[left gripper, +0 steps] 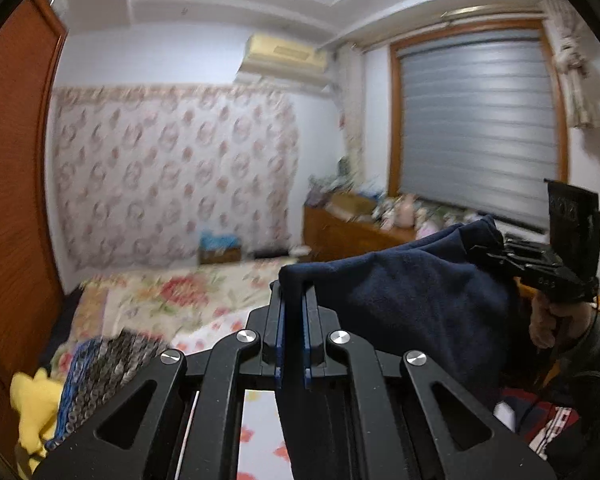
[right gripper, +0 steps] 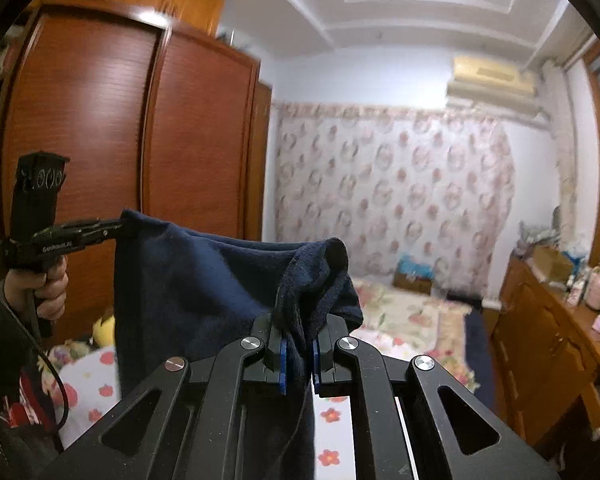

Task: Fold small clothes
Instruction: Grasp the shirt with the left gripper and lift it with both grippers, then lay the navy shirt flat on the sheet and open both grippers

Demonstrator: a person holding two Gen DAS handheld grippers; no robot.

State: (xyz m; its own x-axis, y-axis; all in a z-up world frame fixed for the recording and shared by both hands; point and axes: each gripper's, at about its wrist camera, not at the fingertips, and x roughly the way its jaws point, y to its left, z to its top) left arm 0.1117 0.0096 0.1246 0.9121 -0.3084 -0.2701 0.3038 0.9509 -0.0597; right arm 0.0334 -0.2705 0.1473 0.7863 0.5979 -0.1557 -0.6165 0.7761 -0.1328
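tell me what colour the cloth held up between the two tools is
Dark navy blue cloth, plain, clearest in the right wrist view.

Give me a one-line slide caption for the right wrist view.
Both grippers, right gripper and left gripper, hold a navy garment stretched above the floral bed.

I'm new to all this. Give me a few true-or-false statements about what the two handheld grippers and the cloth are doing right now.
1. Both grippers pinch the same navy garment. True.
2. The garment lies flat on the bed. False: it hangs in the air between the left gripper and the right gripper.
3. The right gripper is open and empty. False: it is shut on the cloth.
4. A yellow item lies on the bed. True.
5. The window blind is raised. False: it is lowered.
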